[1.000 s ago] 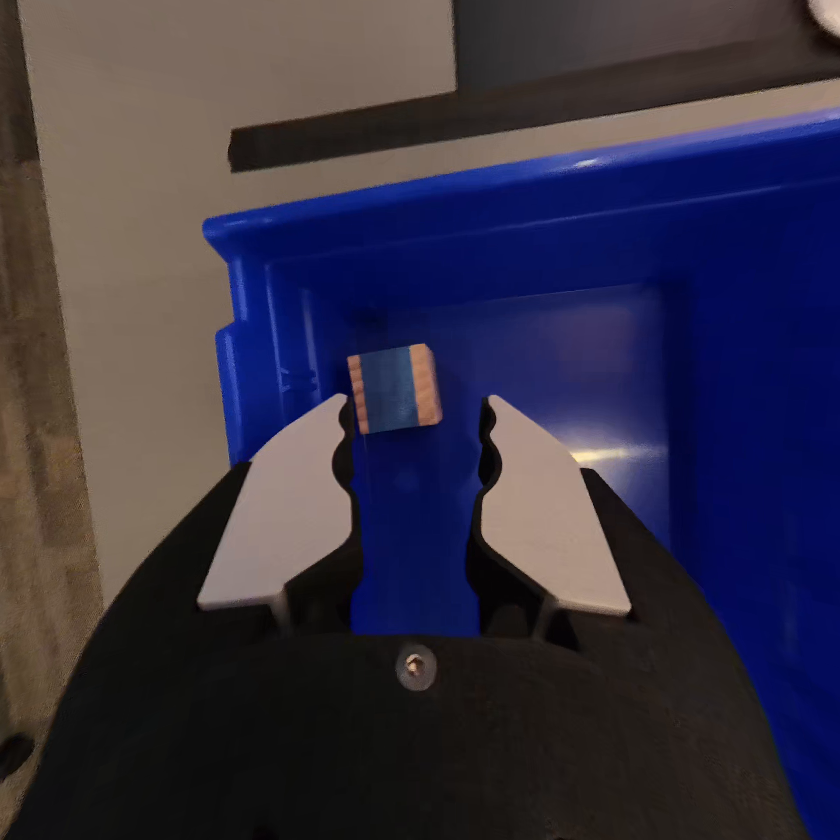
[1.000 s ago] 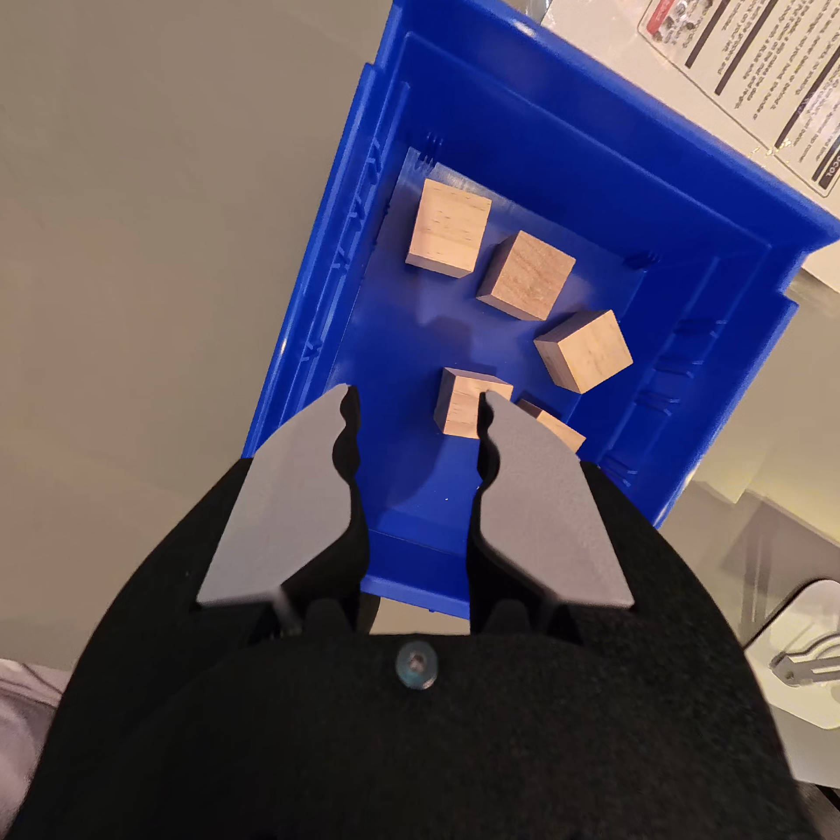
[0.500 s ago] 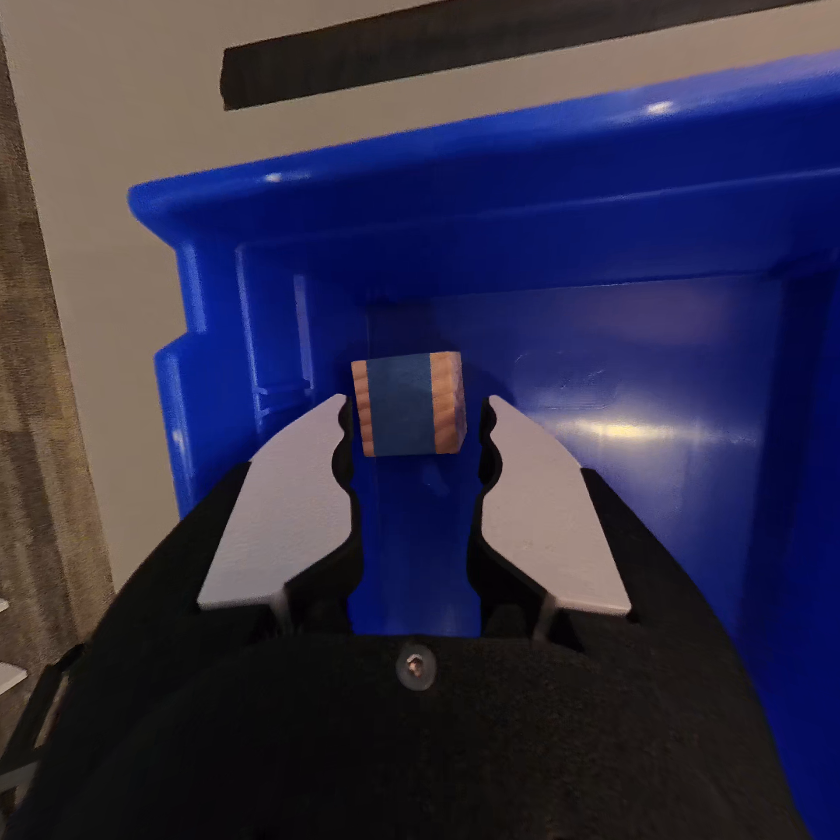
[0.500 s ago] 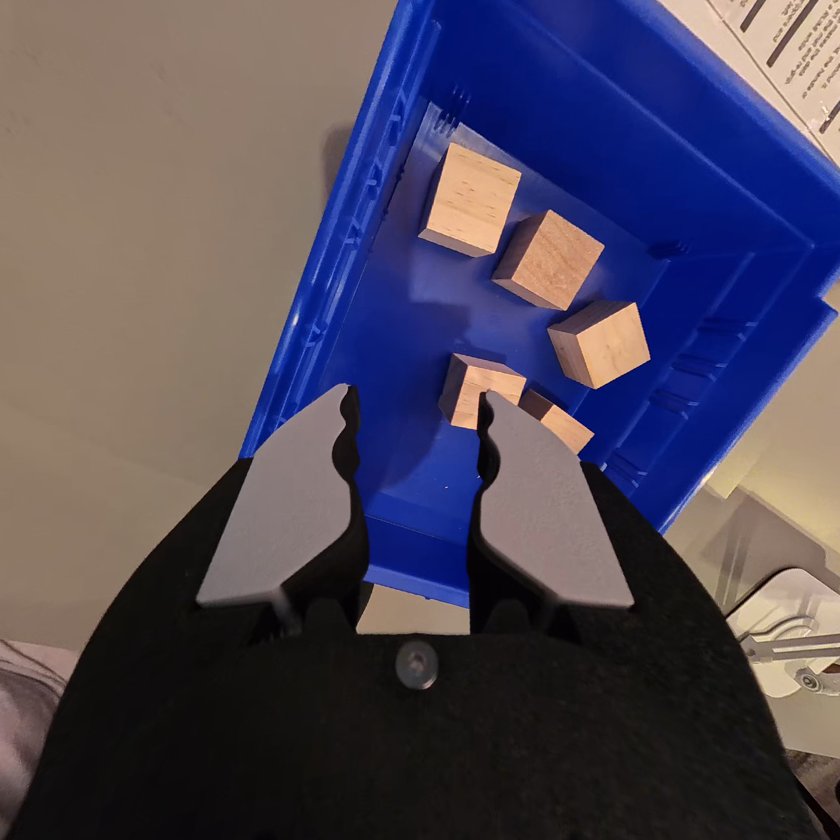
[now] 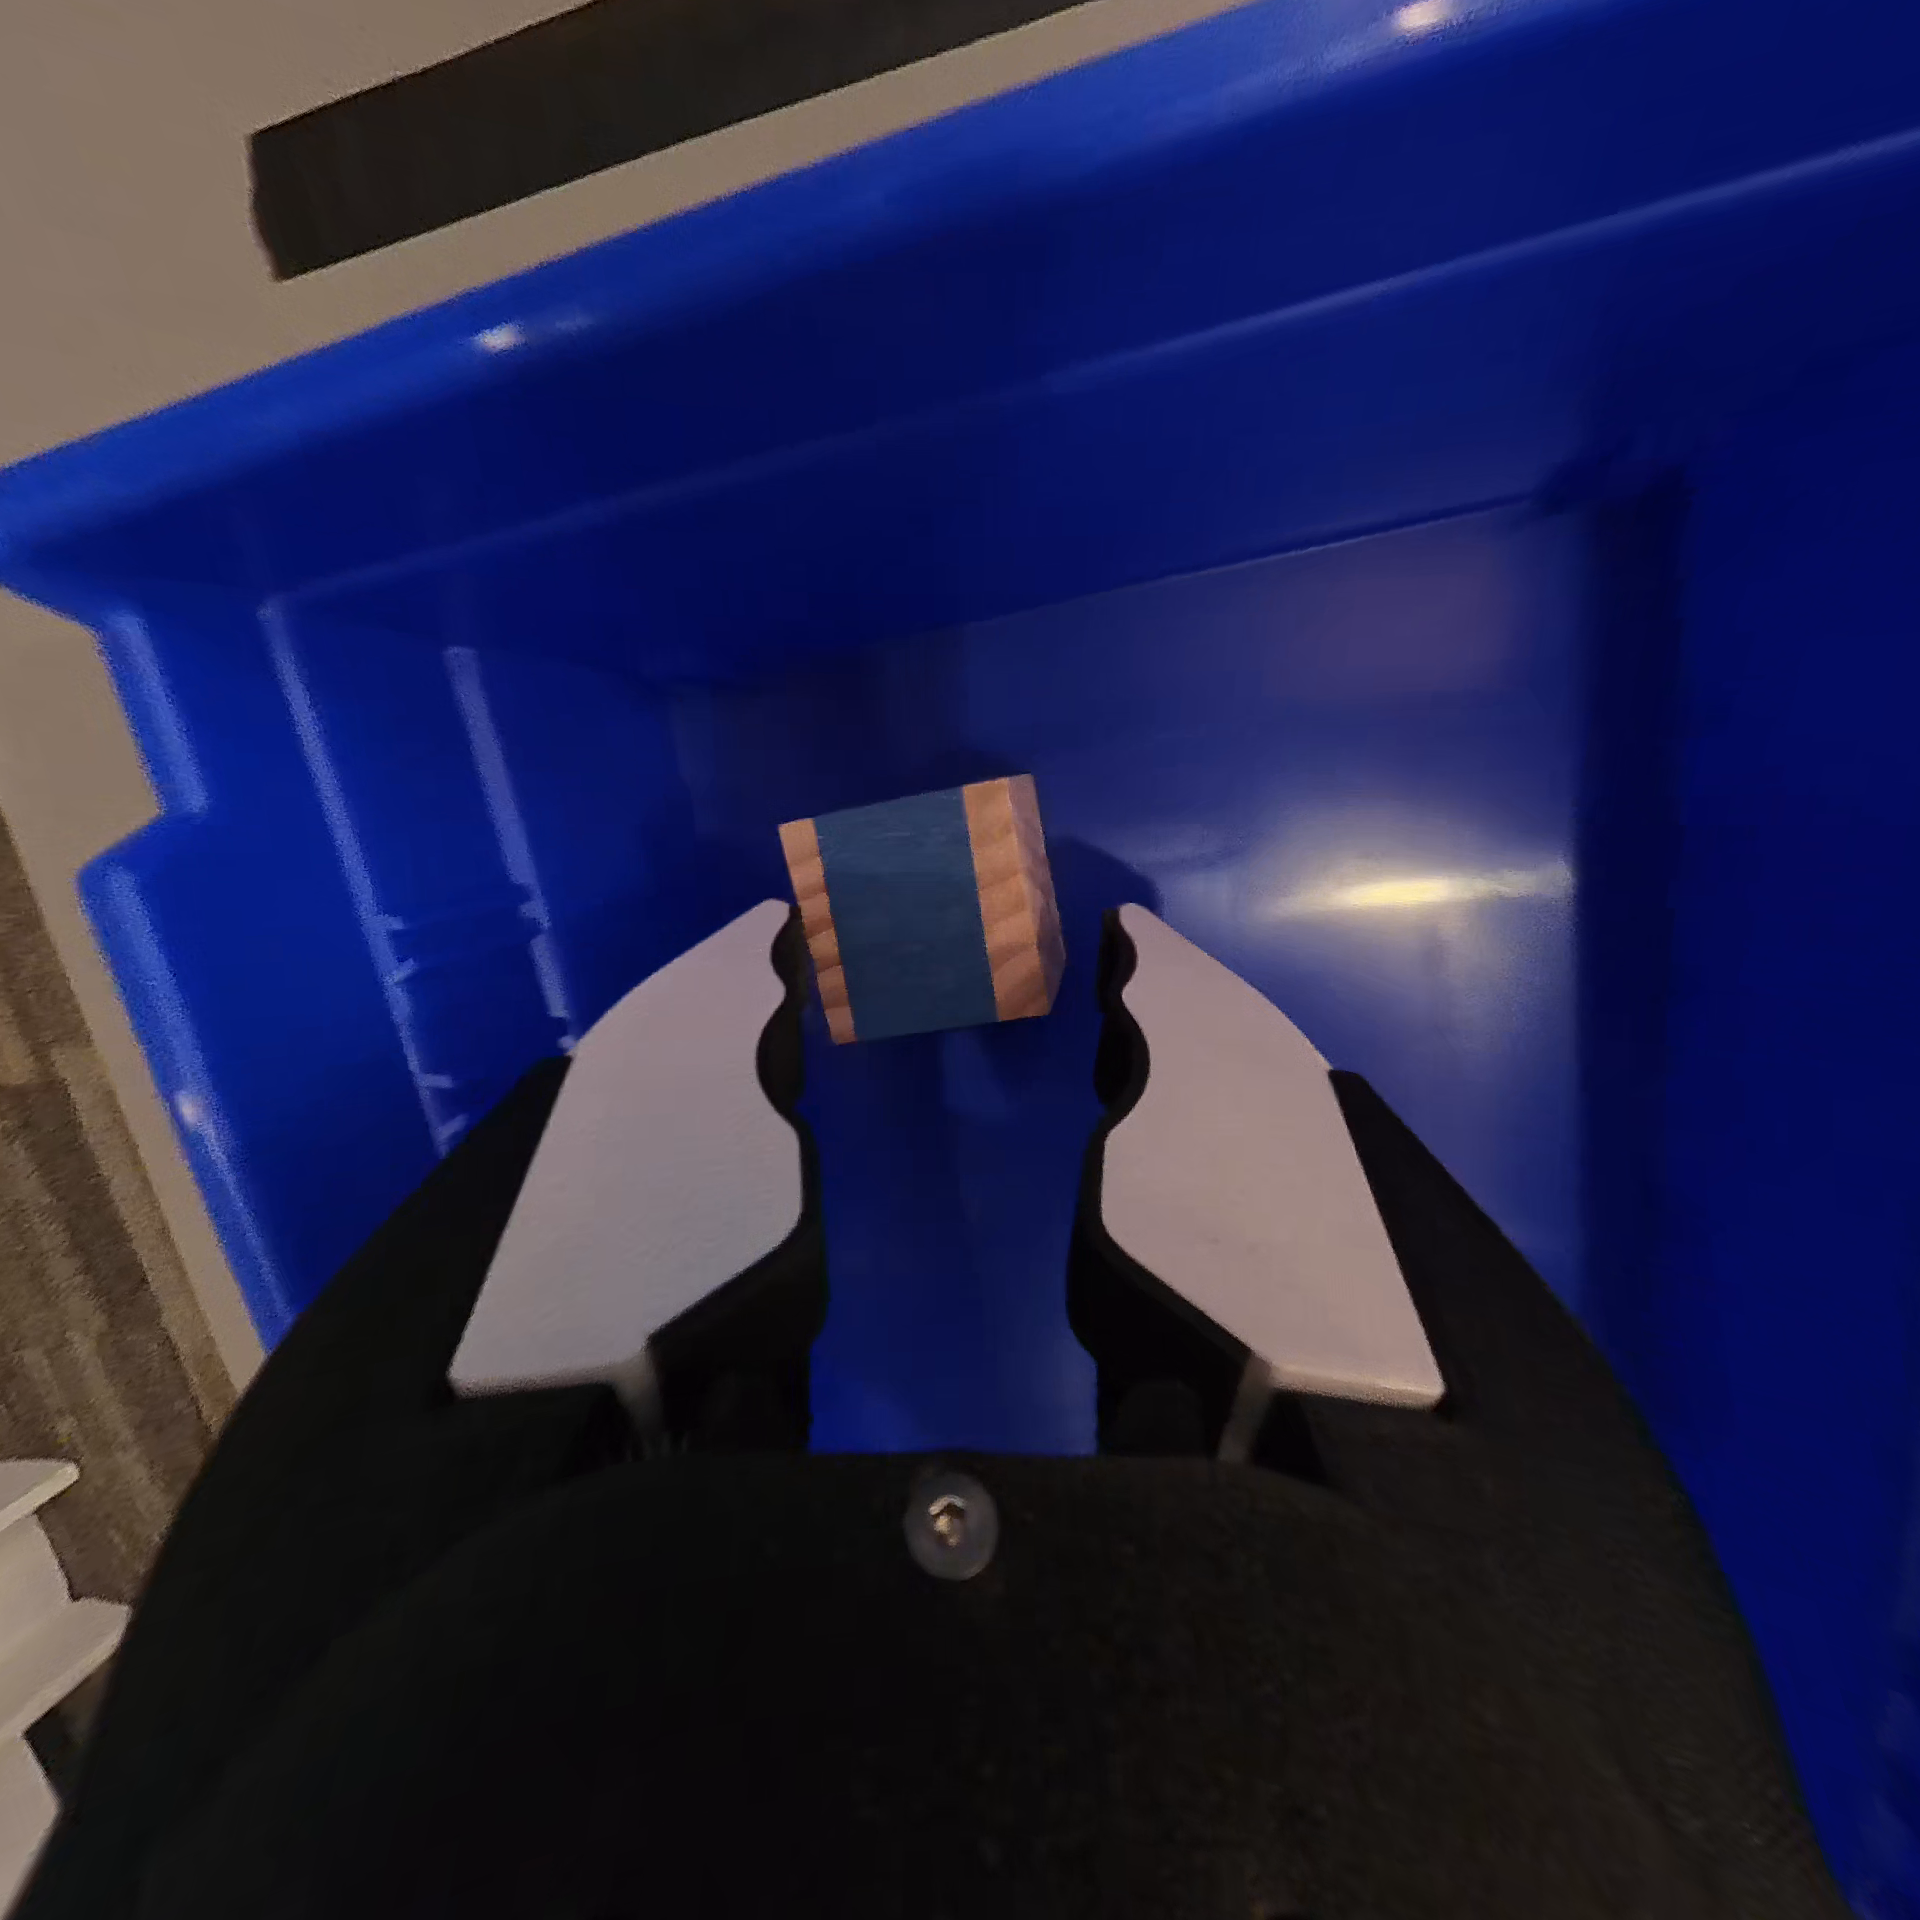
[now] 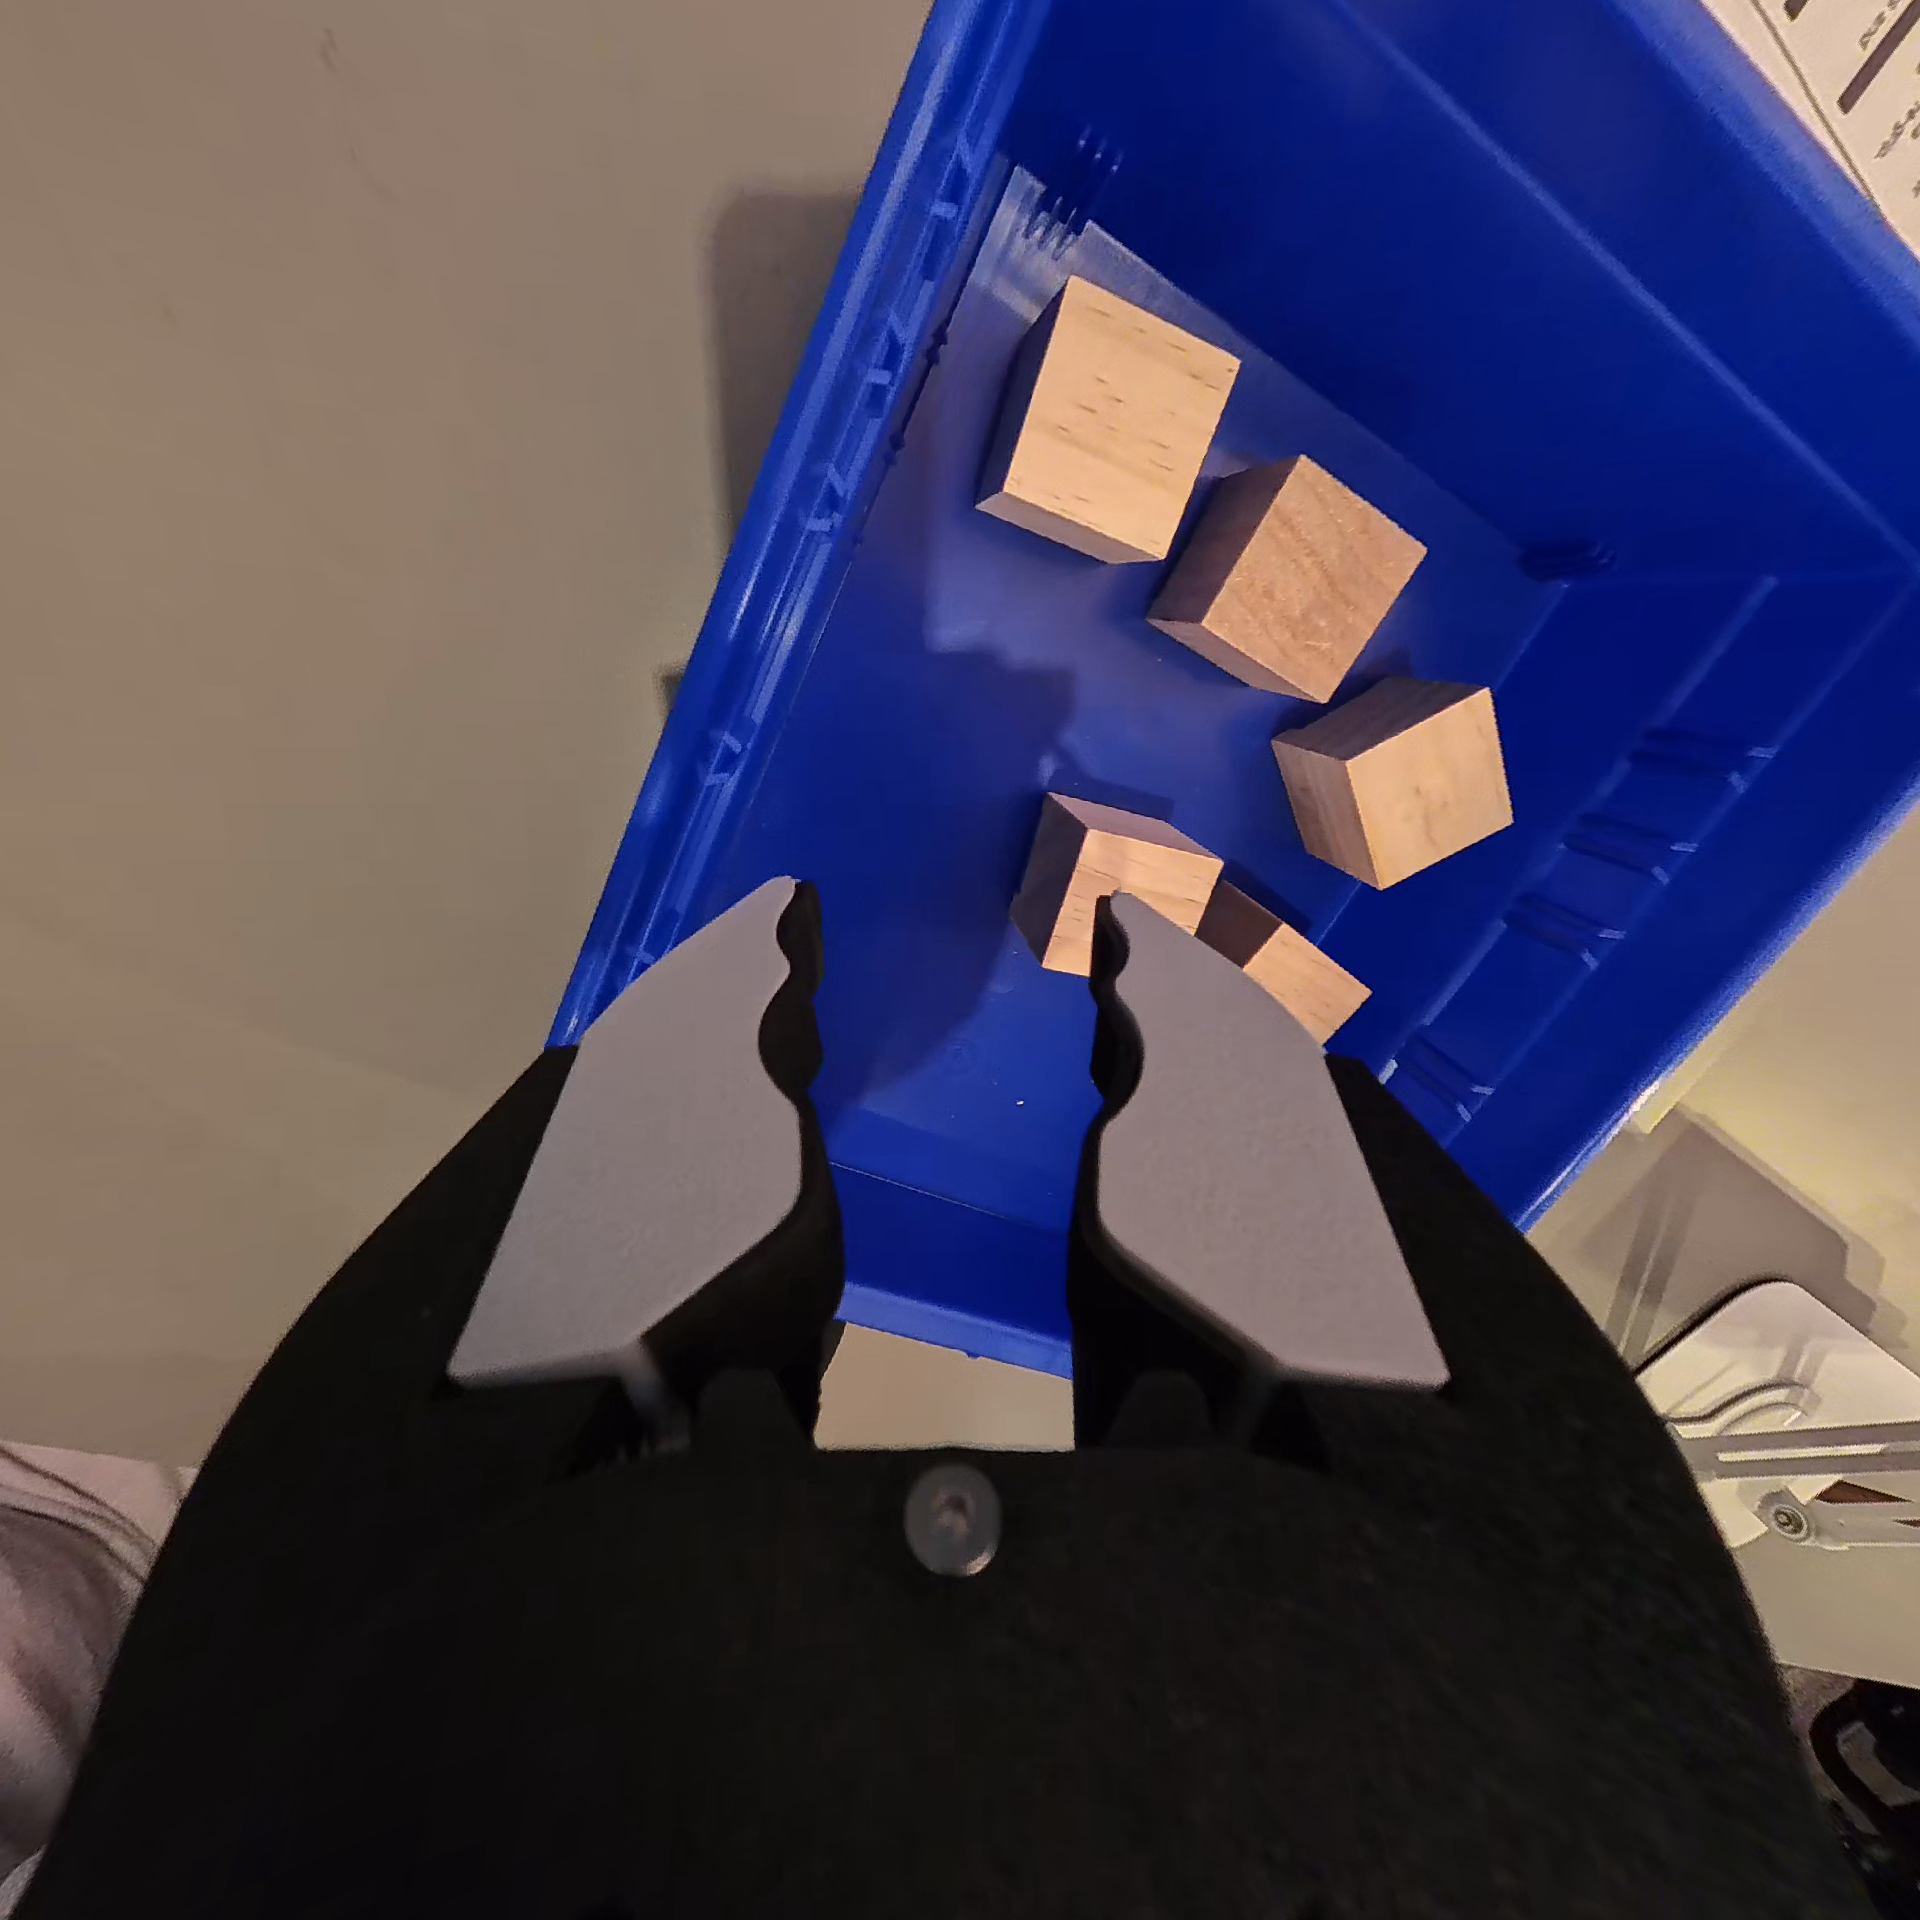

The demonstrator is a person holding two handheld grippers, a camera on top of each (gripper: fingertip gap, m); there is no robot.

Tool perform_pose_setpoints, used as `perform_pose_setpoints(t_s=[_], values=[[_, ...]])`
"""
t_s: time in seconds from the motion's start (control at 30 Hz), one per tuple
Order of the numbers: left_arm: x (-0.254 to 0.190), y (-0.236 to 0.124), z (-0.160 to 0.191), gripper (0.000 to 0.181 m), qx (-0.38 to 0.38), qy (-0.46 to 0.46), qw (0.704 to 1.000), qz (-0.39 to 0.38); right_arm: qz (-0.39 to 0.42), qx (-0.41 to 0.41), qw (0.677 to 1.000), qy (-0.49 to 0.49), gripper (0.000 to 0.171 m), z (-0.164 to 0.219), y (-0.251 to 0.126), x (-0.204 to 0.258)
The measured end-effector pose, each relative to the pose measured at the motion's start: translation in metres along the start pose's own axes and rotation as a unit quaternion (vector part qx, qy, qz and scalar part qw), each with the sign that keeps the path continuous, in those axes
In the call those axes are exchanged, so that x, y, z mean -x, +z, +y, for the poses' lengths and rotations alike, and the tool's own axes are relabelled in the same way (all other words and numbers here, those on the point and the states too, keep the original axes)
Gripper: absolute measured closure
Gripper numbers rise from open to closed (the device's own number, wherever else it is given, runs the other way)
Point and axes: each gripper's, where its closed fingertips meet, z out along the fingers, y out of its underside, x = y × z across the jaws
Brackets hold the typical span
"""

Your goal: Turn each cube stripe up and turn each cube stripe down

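In the left wrist view a wooden cube with a blue stripe [image 5: 920,909] lies stripe up on the floor of a blue bin [image 5: 1351,727], near its far left corner. My left gripper [image 5: 945,925] is open and empty, its fingertips just short of the cube on either side. In the right wrist view another blue bin [image 6: 914,831] holds several plain-faced wooden cubes with no stripe showing. My right gripper [image 6: 945,904] is open and empty above this bin's near end. Its right fingertip overlaps the nearest cube [image 6: 1101,873] in the picture.
Both bins sit on a pale table [image 6: 364,520]. A black strip [image 5: 623,135] lies on the table behind the left bin. A printed sheet [image 6: 1860,94] lies beyond the right bin. A white object [image 6: 1787,1423] lies at the right edge.
My left gripper has moved forward and lower into the bin, so the striped cube sits nearer its fingertips. My right gripper has moved closer to the plain cubes. Both stay open.
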Motion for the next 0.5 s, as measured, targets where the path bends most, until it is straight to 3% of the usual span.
perform_pose_setpoints(t_s=[0.1, 0.17, 0.23, 0.5], values=[[-0.011, -0.001, 0.000, 0.117, 0.007, 0.021, 1.000, 0.007, 0.000, 0.002, 1.000, -0.002, 0.121, 0.000, 0.000, 0.000], [-0.007, -0.001, -0.001, 0.127, 0.005, 0.029, 1.000, -0.010, 0.001, 0.004, 1.000, -0.003, 0.121, 0.001, 0.001, 0.001], [-0.005, -0.002, -0.003, 0.131, -0.004, 0.010, 1.000, 0.001, 0.000, 0.004, 1.000, -0.005, 0.121, 0.001, 0.001, 0.002], [-0.008, 0.012, 0.002, 0.119, 0.014, -0.058, 0.996, 0.073, 0.002, 0.013, 1.000, -0.014, 0.121, 0.002, 0.003, 0.004]])
